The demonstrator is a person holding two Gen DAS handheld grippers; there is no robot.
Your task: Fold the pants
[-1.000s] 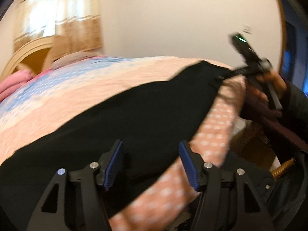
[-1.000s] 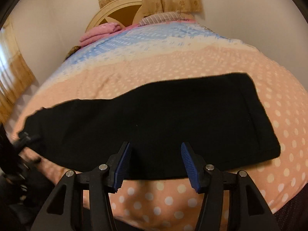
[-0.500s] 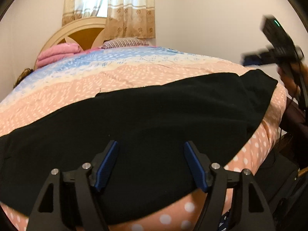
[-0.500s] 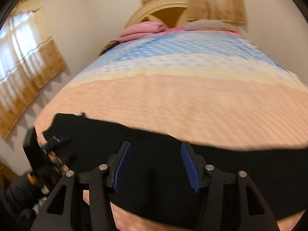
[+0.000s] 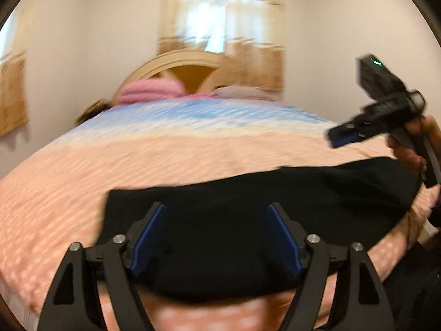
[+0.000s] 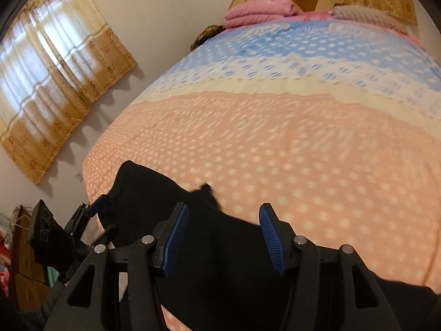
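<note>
Black pants spread flat along near edge of dotted bedspread, under and ahead of left gripper and right gripper. Both wide open, gripping nothing, raised above cloth.

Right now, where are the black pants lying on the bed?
The black pants lie spread along the near, peach-dotted end of the bed, far from the pink pillows at the headboard; in both wrist views they lie just beyond the open fingers.
</note>
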